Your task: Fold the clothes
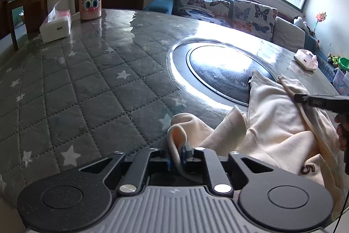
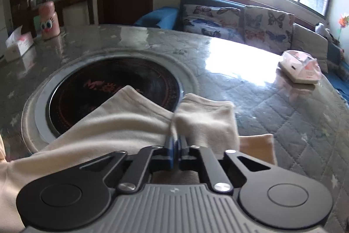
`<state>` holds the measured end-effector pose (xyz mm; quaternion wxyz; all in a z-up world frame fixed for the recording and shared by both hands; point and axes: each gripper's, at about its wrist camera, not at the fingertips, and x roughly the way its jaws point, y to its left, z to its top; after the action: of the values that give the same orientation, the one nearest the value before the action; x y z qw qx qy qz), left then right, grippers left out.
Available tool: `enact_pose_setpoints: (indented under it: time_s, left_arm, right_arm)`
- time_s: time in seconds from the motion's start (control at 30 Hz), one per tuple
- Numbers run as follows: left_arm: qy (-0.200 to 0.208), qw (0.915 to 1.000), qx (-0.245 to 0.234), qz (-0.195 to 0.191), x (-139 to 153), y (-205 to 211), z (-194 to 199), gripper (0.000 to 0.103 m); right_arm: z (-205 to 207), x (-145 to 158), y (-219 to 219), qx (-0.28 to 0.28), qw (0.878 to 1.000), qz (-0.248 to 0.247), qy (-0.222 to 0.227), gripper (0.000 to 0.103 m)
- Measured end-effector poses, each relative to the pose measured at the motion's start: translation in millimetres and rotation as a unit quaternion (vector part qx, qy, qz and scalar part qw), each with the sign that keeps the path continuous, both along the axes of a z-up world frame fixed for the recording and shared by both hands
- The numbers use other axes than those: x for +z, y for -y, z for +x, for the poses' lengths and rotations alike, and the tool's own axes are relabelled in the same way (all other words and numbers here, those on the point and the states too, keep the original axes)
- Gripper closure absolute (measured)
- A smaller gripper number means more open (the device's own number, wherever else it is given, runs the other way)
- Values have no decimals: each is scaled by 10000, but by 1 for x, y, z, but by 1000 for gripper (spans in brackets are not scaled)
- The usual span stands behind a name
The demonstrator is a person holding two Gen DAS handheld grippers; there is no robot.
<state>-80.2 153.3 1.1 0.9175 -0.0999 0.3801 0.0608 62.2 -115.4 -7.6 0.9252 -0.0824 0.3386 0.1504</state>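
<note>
Left hand-held gripper (image 1: pixel 177 158): nearest the lens; its blue pads stood slightly apart with a rolled edge of the cream garment (image 1: pixel 281 123) running between them, so it read as loosened, not pinching.
Right hand-held gripper (image 2: pixel 176 145): closed tight on a bunched fold of the same garment.
Garment position: spread in loose heaps on the desk (image 1: pixel 87 84), one corner lying over the dark round inset (image 2: pixel 113 88) at the desk's middle.
Handling: judged light, soft and limp; it would sag and slip wherever unsupported, so hems, corners or the ribbed cuff looked the best places to take hold.
Writing on garment: a brown "5" (image 1: pixel 307 169) near its lower edge.
Writing on inset: reddish characters, too blurred to read.
Other labels: the pink bottle (image 1: pixel 90 0) carried only a cartoon face.
</note>
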Motion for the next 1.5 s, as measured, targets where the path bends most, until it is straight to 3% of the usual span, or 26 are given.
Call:
enact_pose_setpoints:
  time_s: [0.13, 0.2, 0.5, 0.8, 0.97, 1.17, 1.5]
  left_arm:
    - [166, 9997, -35, 158, 11, 3, 1, 59]
    - [260, 9994, -95, 208, 17, 4, 3, 55]
    - [559, 9953, -706, 358, 32, 38, 34, 55]
    - [516, 9884, -1338, 506, 27, 88, 87, 56]
    - [340, 9871, -1482, 501, 17, 99, 121, 57]
    - [236, 9842, -1691, 462, 3, 114, 158, 58]
    - [95, 9823, -1799, 506, -16, 128, 194, 60]
  right_arm:
    - [-16, 21, 14, -66, 9990, -103, 427, 101]
    - [-27, 31, 26, -150, 9982, -72, 573, 101]
    - [-87, 50, 93, -789, 9933, -82, 837, 101]
    - [-139, 22, 162, -1738, 9847, -97, 22, 99]
    - [-149, 29, 184, -1984, 9801, 87, 3, 96]
    - [-120, 44, 170, -1451, 9886, 392, 92, 95]
    - [-29, 27, 120, -417, 9974, 540, -230, 91]
